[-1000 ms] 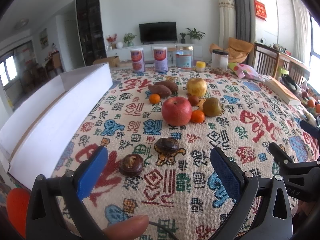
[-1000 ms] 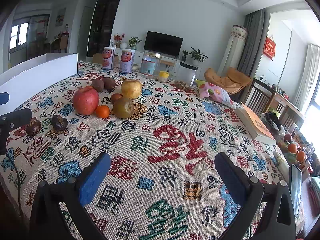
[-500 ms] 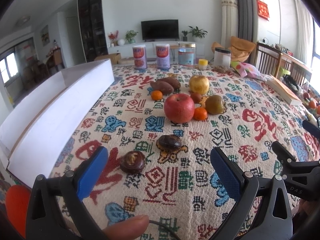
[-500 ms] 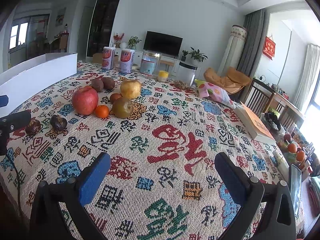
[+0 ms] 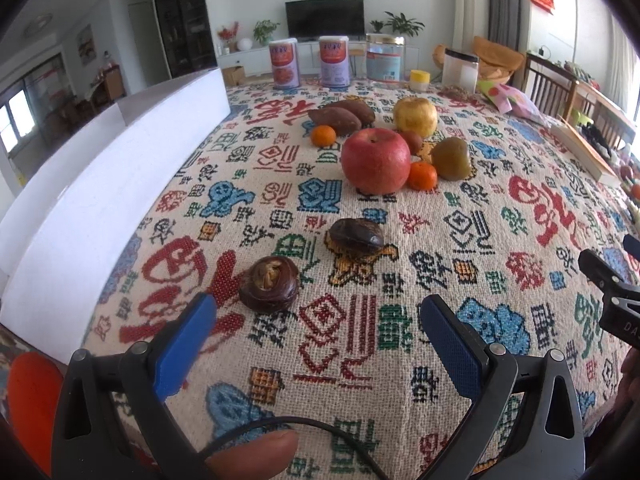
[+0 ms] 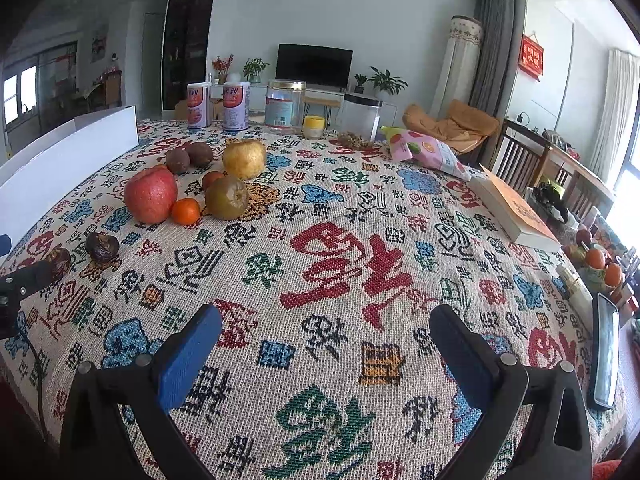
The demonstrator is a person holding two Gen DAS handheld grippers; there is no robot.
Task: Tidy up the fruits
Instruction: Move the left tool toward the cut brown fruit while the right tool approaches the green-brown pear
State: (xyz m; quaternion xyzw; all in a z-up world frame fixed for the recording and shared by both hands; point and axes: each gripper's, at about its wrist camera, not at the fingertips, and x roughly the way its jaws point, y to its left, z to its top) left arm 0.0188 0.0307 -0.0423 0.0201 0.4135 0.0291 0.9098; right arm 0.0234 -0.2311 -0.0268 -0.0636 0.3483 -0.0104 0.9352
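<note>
Two dark wrinkled fruits (image 5: 269,284) lie lower centre on the surface (image 5: 360,344) — likely light, brittle-skinned; grip across the middle. Left claw (image 5: 316,322) and right claw (image 6: 325,334) gape, empty.

Red apple (image 5: 376,161) amid tangerines (image 5: 423,175), yellow pear (image 5: 415,116), sweet potatoes (image 5: 335,120) — two wrinkled dark fruits (image 5: 269,284) lying nearer, apart.

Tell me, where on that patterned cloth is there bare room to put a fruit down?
The widest bare stretch lies ahead of the right gripper, between the fruit cluster around the red apple and the book. A narrower strip runs between the white box and the fruits. Around the apple it is crowded.
</note>
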